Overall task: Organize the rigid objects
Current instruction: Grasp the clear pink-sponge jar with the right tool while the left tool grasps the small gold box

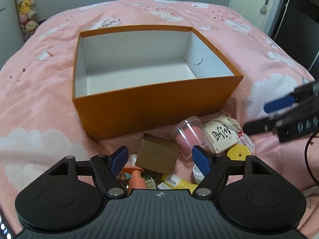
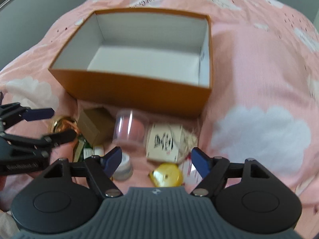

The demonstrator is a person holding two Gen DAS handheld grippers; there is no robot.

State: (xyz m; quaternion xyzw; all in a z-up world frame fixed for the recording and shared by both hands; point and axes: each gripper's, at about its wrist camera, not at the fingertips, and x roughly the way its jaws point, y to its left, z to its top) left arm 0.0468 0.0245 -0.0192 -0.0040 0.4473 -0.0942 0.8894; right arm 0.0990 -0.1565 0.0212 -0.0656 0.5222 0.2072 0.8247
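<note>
An empty orange box (image 1: 155,107) (image 2: 139,91) with a white inside stands on the pink bedspread. In front of it lies a heap of small things: a brown carton (image 1: 157,155) (image 2: 95,127), a clear cup holding a pink sponge (image 1: 189,137) (image 2: 129,129), a cream tagged packet (image 1: 221,135) (image 2: 165,141), a yellow disc (image 1: 239,152) (image 2: 169,174), a white jar (image 1: 196,171) (image 2: 124,167) and an orange pump bottle (image 1: 135,177). My left gripper (image 1: 160,157) hovers open over the carton. My right gripper (image 2: 156,158) hangs open above the yellow disc, gripping nothing.
The right gripper (image 1: 269,115) enters the left wrist view from the right, and the left gripper (image 2: 49,123) shows at the left of the right wrist view. A gold round object (image 2: 61,122) lies beneath it. A red cable (image 1: 308,159) runs at the bed's right.
</note>
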